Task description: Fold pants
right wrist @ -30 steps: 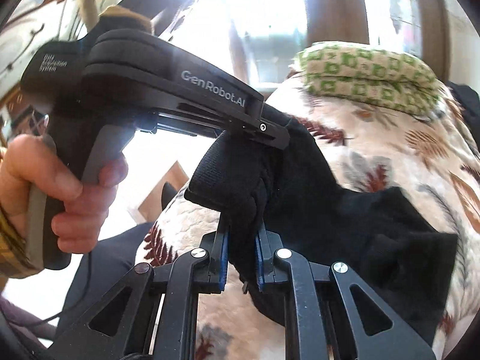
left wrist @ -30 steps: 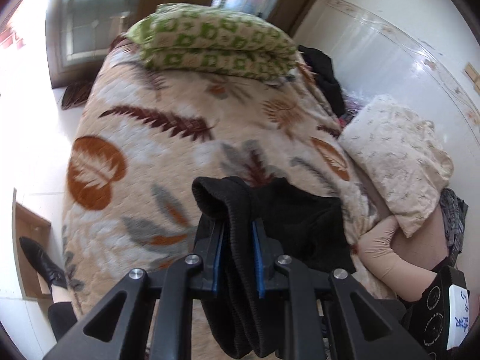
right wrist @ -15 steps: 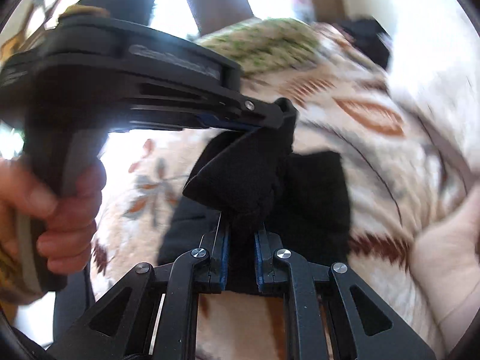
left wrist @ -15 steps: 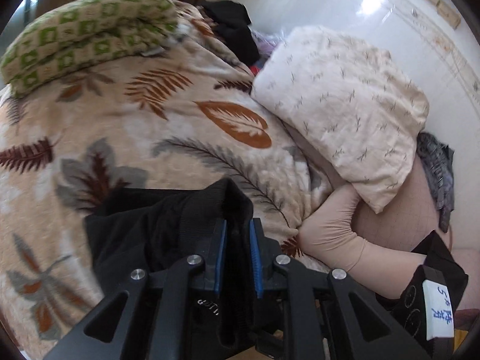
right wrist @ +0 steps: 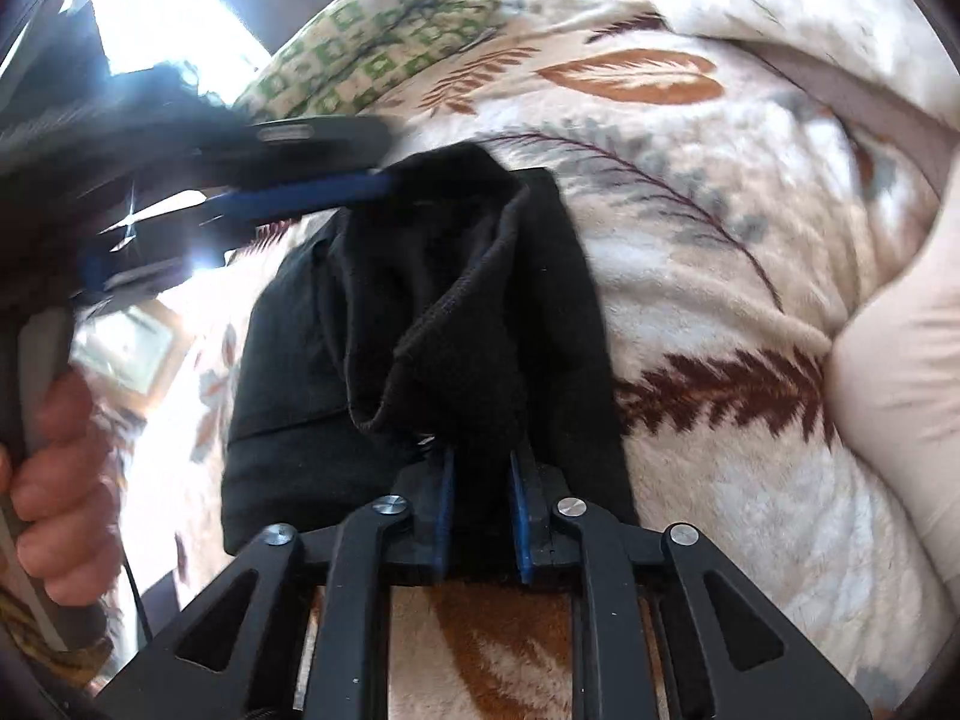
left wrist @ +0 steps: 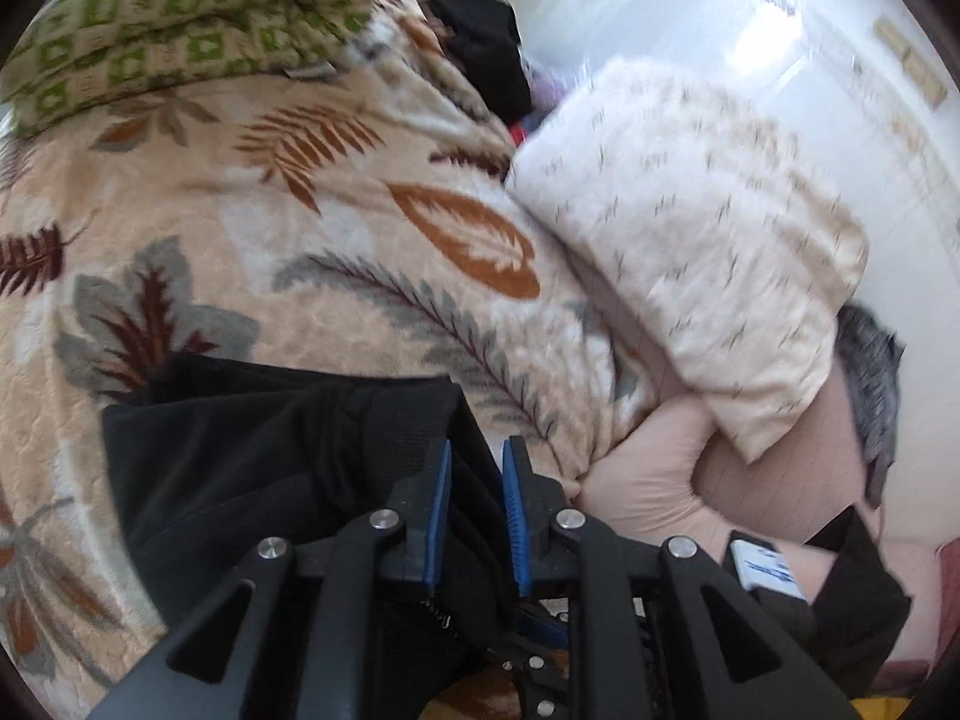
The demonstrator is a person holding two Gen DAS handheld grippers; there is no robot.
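The black pants (left wrist: 252, 456) lie folded on the leaf-print blanket (left wrist: 312, 240), low in the left wrist view. My left gripper (left wrist: 474, 462) is shut on the pants' thick edge, its blue pads pinching the fabric. In the right wrist view the pants (right wrist: 420, 324) hang bunched in front of me. My right gripper (right wrist: 480, 468) is shut on another part of the same edge. The left gripper (right wrist: 384, 183) reaches in from the left there, a hand (right wrist: 66, 480) on its handle.
A green-patterned folded quilt (left wrist: 180, 30) lies at the far end of the bed. A cream pillow (left wrist: 690, 240) sits at the right by the white wall. Dark clothes (left wrist: 486, 54) are piled behind it. A beige cushion (left wrist: 648, 480) sits by the pillow.
Both grippers have swung right and down toward the bed with the pants. The raised fabric now rests lower on the blanket. Both stay shut on it.
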